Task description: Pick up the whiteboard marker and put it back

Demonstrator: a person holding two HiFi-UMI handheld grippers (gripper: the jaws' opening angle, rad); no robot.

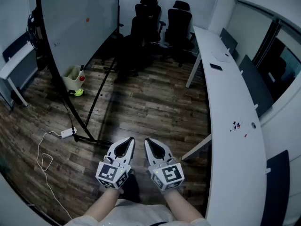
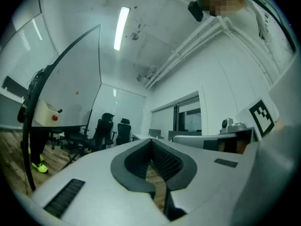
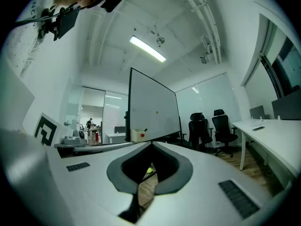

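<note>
- While no marker shows up for sure, a thin dark stick (image 1: 83,68) pokes out of the cream box (image 1: 70,75) at the foot of the whiteboard (image 1: 77,22). I think that stick is the marker.
- The stick stands almost upright, so its long side runs up and down.
- A few tiny red and blue bits (image 1: 236,125) lie on the long white desk (image 1: 235,182) to the right. They are too small to tell what they are.
- The box sits well ahead of both grippers and off to the left, with the wood floor (image 1: 150,112) in between.
- The left gripper (image 1: 126,146) is a little nearer to the box. The right gripper (image 1: 151,147) is nearer to the desk.
- Both grippers hang side by side, close in front of the person, held flat and pointing ahead.
- Each gripper has its jaws pressed together at the tips, with nothing between them.
- I think the person needs to step forward and to the left, and open the jaws of one gripper, before any grab can work.
</note>
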